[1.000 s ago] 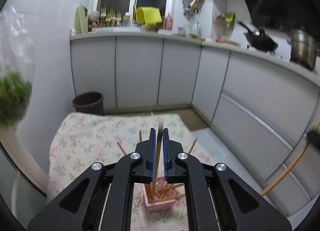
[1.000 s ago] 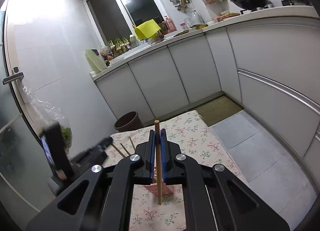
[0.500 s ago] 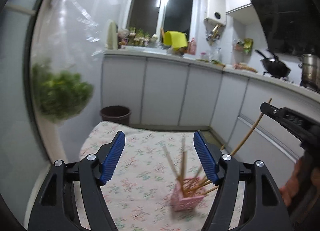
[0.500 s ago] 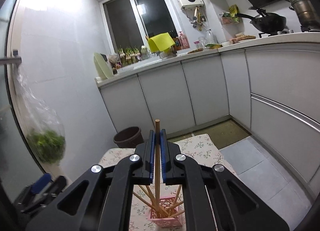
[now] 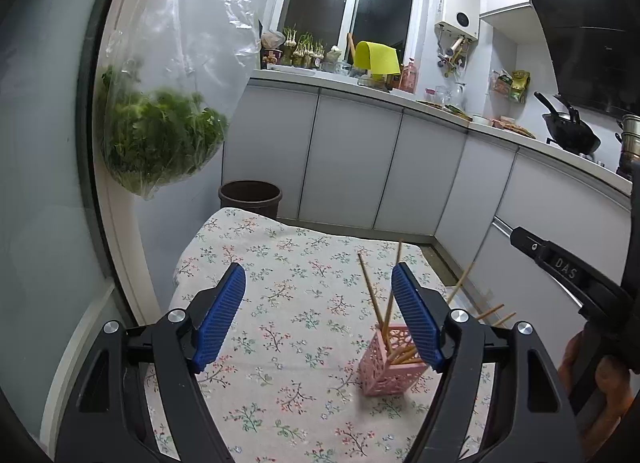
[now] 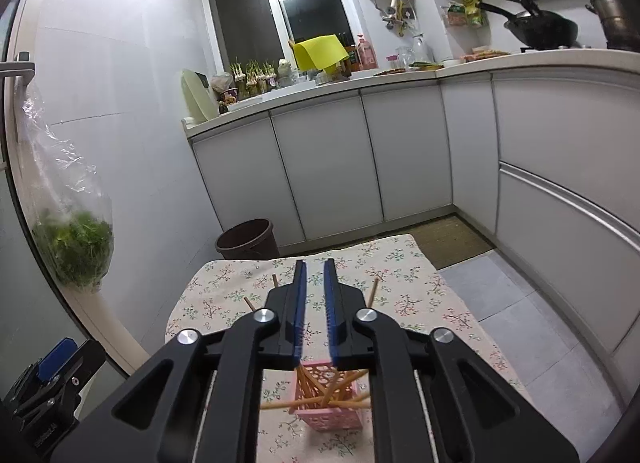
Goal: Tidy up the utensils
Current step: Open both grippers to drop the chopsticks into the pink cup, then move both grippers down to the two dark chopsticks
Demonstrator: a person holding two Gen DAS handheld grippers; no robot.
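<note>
Pink latticed holder [image 6: 330, 397] stands on the floral cloth [image 5: 280, 283], chopsticks [image 6: 320, 393] fanned inside, handy for both hands; the right gripper [image 6: 314, 311] hovers directly above it, jaws slightly parted and empty; the left gripper [image 5: 318, 315], jaws spread wide, waits with the holder at four o'clock.

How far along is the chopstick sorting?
Looks nearly done, judging from both wrist views. Done: the chopsticks stand bundled in the pink holder on the floral tablecloth. In hand: nothing; the left gripper is wide open, and the right gripper, right above the holder, has its jaws parted with nothing between them. Left: no loose chopsticks show on the visible cloth.
</note>
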